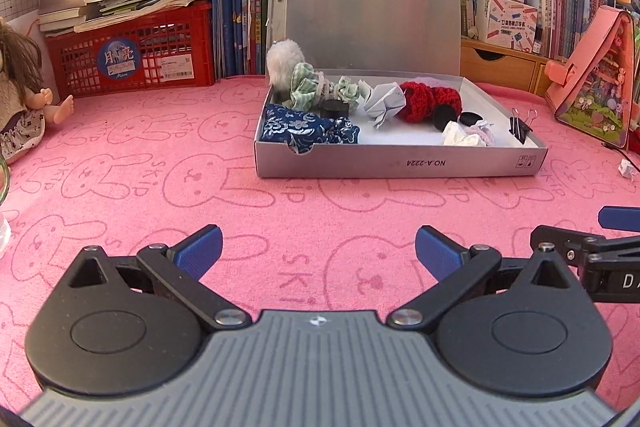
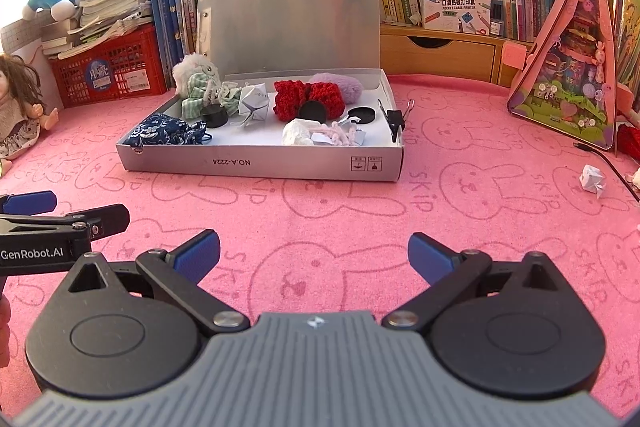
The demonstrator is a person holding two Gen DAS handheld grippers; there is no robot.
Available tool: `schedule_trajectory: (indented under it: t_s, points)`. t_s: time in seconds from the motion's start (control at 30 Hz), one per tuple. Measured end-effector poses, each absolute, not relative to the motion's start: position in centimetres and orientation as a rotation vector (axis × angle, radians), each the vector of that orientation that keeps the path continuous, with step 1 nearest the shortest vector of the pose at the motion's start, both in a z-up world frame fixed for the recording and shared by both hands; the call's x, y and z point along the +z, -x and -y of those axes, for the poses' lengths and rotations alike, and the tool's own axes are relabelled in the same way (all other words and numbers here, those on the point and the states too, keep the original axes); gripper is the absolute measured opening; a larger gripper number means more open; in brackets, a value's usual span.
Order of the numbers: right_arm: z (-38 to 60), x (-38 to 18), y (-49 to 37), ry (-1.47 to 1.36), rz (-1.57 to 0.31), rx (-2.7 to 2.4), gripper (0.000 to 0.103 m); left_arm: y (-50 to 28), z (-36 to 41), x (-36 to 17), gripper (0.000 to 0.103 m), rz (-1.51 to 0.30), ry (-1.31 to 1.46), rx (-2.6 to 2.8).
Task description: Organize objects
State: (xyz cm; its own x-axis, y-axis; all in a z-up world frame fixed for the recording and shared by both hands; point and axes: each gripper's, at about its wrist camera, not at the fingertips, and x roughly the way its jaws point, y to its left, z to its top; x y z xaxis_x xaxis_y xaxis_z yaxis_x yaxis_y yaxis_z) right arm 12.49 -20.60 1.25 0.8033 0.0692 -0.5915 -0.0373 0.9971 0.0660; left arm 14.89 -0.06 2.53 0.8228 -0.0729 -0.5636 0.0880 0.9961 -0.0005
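Box (image 1: 400, 159) lid up, ahead of both tongs, well apart | left tongs (image 1: 319, 251) released | right tongs (image 2: 314, 254) released

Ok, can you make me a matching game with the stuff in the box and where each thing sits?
Things:
1. blue patterned pouch
2. binder clip
3. red knitted piece
4. fluffy white toy

Places:
A. clipped on the box's right wall
B. front left corner
C. back left corner
D. middle, toward the back

Pairs: 1-B, 2-A, 3-D, 4-C
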Motion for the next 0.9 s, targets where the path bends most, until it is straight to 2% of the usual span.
schedule_trajectory:
  t_s: [0.33,0.9]
  points:
    - [19.0,-0.9,-12.7,0.004,-0.672,0.039,0.103,-15.5,-0.4,0.3,0.103,-0.677,-0.035,-0.073]
    - [19.0,-1.1,-12.8,0.0,-0.682,0.04,0.103,-15.5,-0.4,0.3,0.103,-0.678,-0.035,-0.071]
